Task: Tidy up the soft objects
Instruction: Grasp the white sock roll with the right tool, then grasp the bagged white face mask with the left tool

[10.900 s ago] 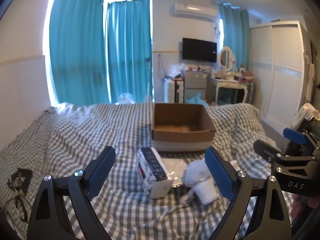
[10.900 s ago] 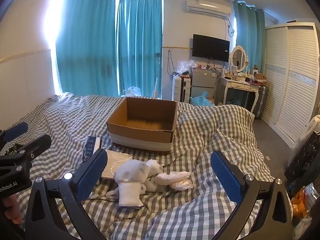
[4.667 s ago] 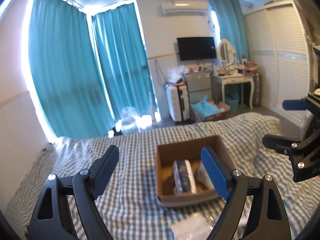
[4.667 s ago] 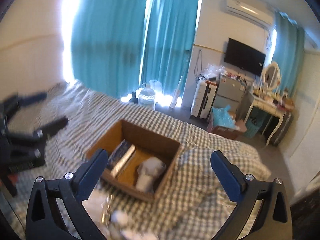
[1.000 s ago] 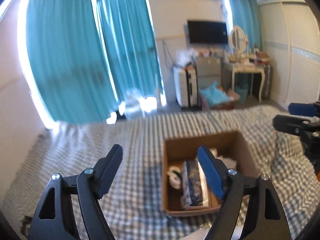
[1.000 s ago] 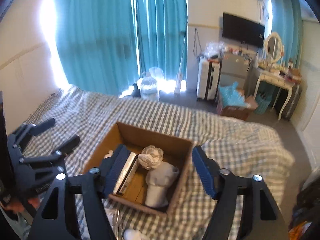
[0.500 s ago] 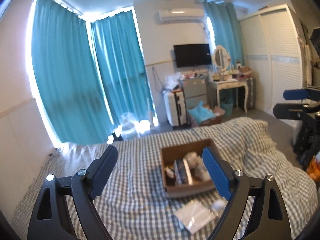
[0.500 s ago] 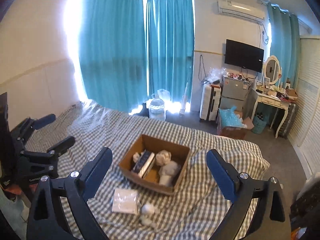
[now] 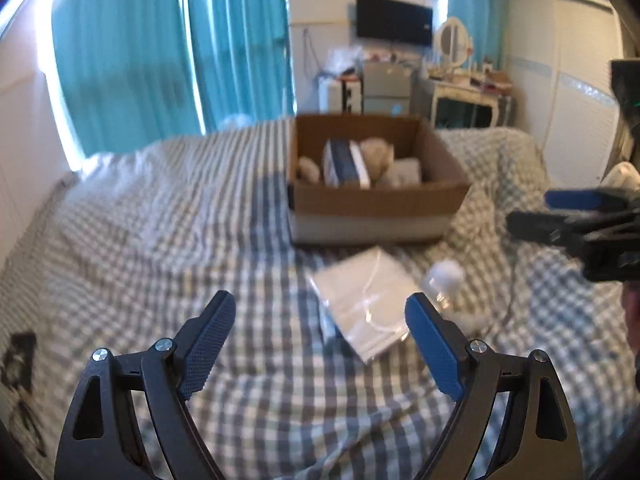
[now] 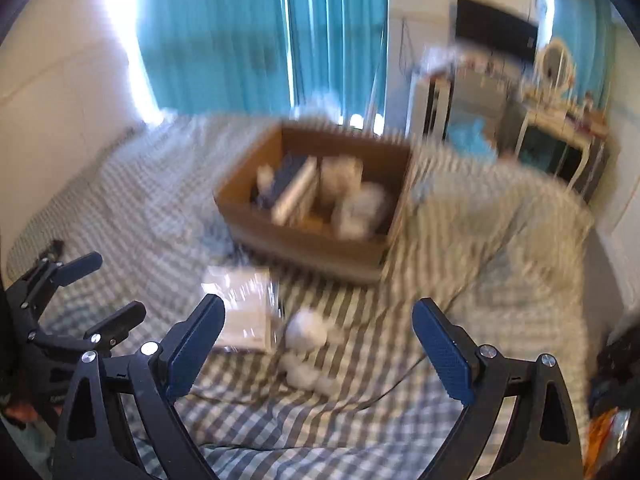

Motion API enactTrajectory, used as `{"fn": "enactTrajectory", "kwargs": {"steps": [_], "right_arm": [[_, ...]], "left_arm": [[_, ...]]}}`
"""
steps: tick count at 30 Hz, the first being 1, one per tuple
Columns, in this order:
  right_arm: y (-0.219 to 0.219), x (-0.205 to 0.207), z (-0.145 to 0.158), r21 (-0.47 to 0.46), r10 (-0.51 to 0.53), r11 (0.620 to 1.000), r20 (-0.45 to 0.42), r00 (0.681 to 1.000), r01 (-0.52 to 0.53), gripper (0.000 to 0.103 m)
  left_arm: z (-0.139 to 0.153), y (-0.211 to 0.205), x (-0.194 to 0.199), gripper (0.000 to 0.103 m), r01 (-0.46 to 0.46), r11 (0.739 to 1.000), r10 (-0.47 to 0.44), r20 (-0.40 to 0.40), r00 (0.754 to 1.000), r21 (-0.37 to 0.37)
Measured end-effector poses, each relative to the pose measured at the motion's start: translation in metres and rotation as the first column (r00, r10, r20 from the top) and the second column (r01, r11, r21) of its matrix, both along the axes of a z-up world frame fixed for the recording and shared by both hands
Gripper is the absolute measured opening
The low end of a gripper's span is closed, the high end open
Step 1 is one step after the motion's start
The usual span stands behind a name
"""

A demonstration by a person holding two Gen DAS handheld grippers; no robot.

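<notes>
My left tongs (image 9: 316, 340) hang wide apart over the checked bed (image 9: 140, 248), nothing between them. My right tongs (image 10: 320, 340) are spread wide too, also empty. Far ahead sits the box (image 9: 372, 200), with a blue pack (image 9: 344, 160) and pale soft toys (image 9: 378, 154) inside. Just near of the box lies a clear bag (image 9: 364, 300), flat on the bed. Right beside the bag, a white ball (image 9: 446, 274) and small white bits (image 10: 308, 376), blurred.

On the bed (image 9: 140, 220), a packet (image 9: 362, 300) lies before the box (image 9: 372, 200), small soft pieces (image 9: 444, 276) right of it.
</notes>
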State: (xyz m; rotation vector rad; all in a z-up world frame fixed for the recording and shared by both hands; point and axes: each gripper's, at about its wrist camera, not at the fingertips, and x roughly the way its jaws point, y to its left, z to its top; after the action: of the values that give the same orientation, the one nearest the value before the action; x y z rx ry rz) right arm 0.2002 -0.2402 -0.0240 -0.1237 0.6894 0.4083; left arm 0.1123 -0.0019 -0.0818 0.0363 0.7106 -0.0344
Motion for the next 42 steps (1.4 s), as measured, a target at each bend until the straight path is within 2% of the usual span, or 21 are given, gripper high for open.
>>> {"fn": "enactTrajectory", "kwargs": {"steps": [2,5,7,10,12,14,18,21,24,27,30,33,38,41,42], "right_arm": [[0.009,0.021,-0.040,-0.015,-0.005,1.000,-0.088,0.996,0.004,0.083],[0.020,0.048,-0.087,-0.036,-0.017,0.999,-0.182,0.983,0.011,0.079],[0.021,0.062,-0.108,-0.027,-0.027,0.999,-0.229,0.973,0.021,0.077],[0.023,0.081,-0.140,0.028,-0.028,0.999,-0.290,0.957,0.038,0.061],[0.025,0.090,-0.164,0.012,-0.038,0.999,-0.345,0.938,0.045,0.058],[0.025,0.095,-0.176,0.011,-0.041,0.999,-0.376,0.926,0.049,0.026],[0.023,0.087,-0.168,0.053,0.004,0.998,-0.342,0.940,0.015,0.026],[0.009,0.071,-0.148,0.076,-0.013,0.996,-0.275,0.961,0.035,0.026],[-0.011,0.063,-0.135,0.110,-0.056,0.990,-0.245,0.968,0.085,0.026],[-0.022,0.062,-0.136,0.110,-0.092,0.986,-0.253,0.963,0.123,0.026],[-0.029,0.062,-0.137,0.126,-0.095,0.983,-0.262,0.961,0.132,0.026],[-0.030,0.061,-0.137,0.126,-0.090,0.984,-0.267,0.959,0.127,0.026],[-0.021,0.066,-0.149,0.103,-0.081,0.988,-0.283,0.956,0.114,0.026],[-0.017,0.067,-0.151,0.092,-0.071,0.991,-0.283,0.956,0.100,0.026],[-0.016,0.067,-0.152,0.090,-0.071,0.991,-0.284,0.956,0.100,0.026]], "left_arm": [[-0.018,0.001,0.009,0.088,-0.014,1.000,0.014,-0.031,0.999,-0.011],[-0.034,0.011,0.015,0.088,-0.033,0.998,0.029,-0.080,0.996,-0.056],[-0.040,0.014,0.015,0.088,-0.039,0.996,0.032,-0.096,0.995,-0.076],[-0.048,0.015,0.017,0.088,-0.043,0.995,0.033,-0.120,0.992,-0.086],[-0.051,0.012,0.018,0.088,-0.044,0.996,0.033,-0.132,0.991,-0.081],[-0.050,0.008,0.017,0.088,-0.038,0.996,0.028,-0.132,0.991,-0.077],[-0.043,-0.003,0.011,0.088,-0.010,0.995,-0.002,-0.125,0.992,-0.096],[-0.039,-0.018,0.012,0.088,0.045,0.984,-0.068,-0.134,0.989,-0.173],[-0.032,-0.034,0.021,0.088,0.064,0.989,-0.078,-0.100,0.992,-0.137],[-0.033,-0.049,0.037,0.088,0.076,0.996,-0.079,-0.061,0.995,-0.048],[-0.050,-0.053,0.057,0.088,0.073,0.997,-0.071,-0.092,0.993,0.011],[-0.070,-0.052,0.072,0.088,0.069,0.997,-0.066,-0.138,0.988,0.018],[-0.079,-0.056,0.077,0.088,0.108,0.993,-0.099,-0.151,0.984,0.048],[-0.081,-0.054,0.077,0.083,0.103,0.993,-0.093,-0.142,0.985,0.059],[-0.079,-0.051,0.076,0.069,0.096,0.994,-0.089,-0.131,0.987,0.051]]}}
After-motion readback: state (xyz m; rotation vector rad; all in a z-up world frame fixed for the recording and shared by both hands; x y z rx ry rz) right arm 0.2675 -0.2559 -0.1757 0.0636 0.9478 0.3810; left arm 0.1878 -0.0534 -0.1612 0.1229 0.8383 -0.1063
